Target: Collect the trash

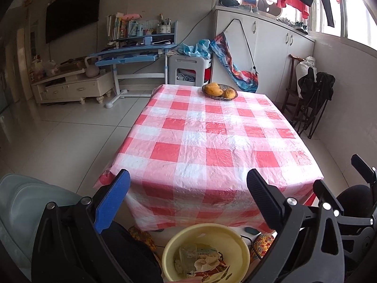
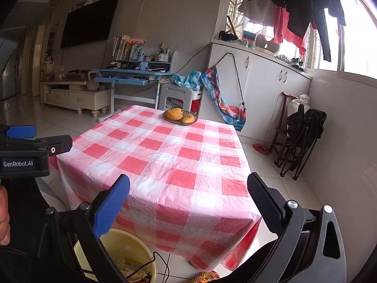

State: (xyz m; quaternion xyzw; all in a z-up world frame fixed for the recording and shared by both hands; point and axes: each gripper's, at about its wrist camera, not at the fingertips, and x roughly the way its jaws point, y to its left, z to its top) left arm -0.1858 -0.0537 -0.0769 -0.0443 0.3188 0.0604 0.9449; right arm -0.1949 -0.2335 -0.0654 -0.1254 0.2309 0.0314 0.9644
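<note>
A yellow basin [image 1: 238, 243] sits on the floor at the near end of the table, holding crumpled paper and wrappers [image 1: 202, 263]. It also shows in the right wrist view [image 2: 141, 243] at the bottom left. My left gripper [image 1: 188, 200] is open and empty, held above the basin in front of the table's near edge. My right gripper [image 2: 188, 202] is open and empty, to the right of the left one, above the table's near corner. The left gripper also shows in the right wrist view [image 2: 35, 139] at the left edge.
The table has a red and white checked cloth [image 1: 212, 136]. A basket of yellow fruit [image 1: 220, 90] stands at its far end. A folded black chair [image 1: 313, 99] leans by the right wall. A blue desk [image 1: 134, 54] and white cabinets [image 1: 271, 47] stand behind.
</note>
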